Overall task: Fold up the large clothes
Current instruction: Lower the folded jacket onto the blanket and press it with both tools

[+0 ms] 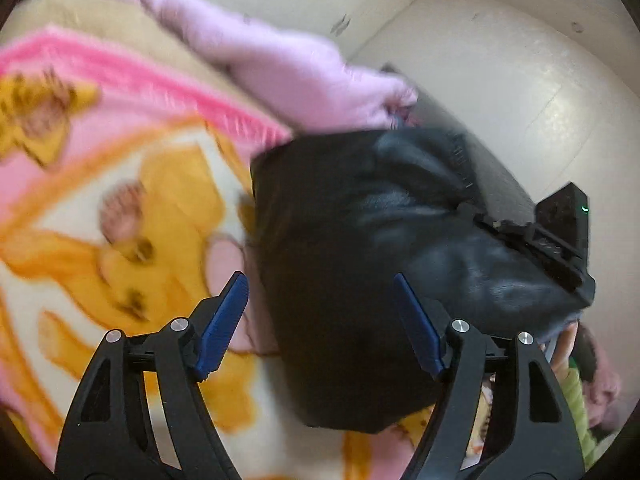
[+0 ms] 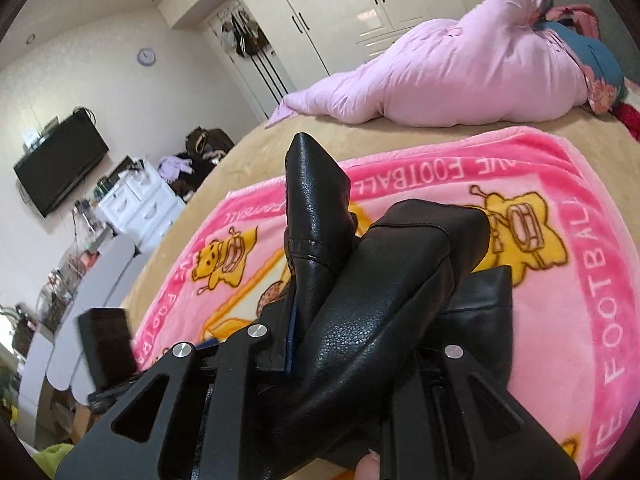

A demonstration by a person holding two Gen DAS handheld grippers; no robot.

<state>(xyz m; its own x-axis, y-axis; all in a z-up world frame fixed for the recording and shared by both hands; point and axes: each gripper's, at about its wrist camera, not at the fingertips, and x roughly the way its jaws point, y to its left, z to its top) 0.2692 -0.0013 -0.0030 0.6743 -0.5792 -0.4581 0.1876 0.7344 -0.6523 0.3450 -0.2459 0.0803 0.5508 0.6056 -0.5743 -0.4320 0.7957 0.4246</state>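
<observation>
Black leather garment [image 1: 360, 264] lying bunched on pink cartoon blanket [image 1: 120, 208], partly lifted. Dead ahead of left gripper [image 1: 320, 320], nearest edge sitting between the blue pads [image 1: 224, 320] but not touched. Long axis running away and to the right, toward right gripper [image 2: 320, 344]. Left jaws wide, released, nothing held. Right clenched on a fold of the leather, sleeve-like ends sticking up past the fingers. Left nearer the free bulk, so prob. next grab there. Pink duvet [image 2: 460, 72] well apart at far end of bed.
</observation>
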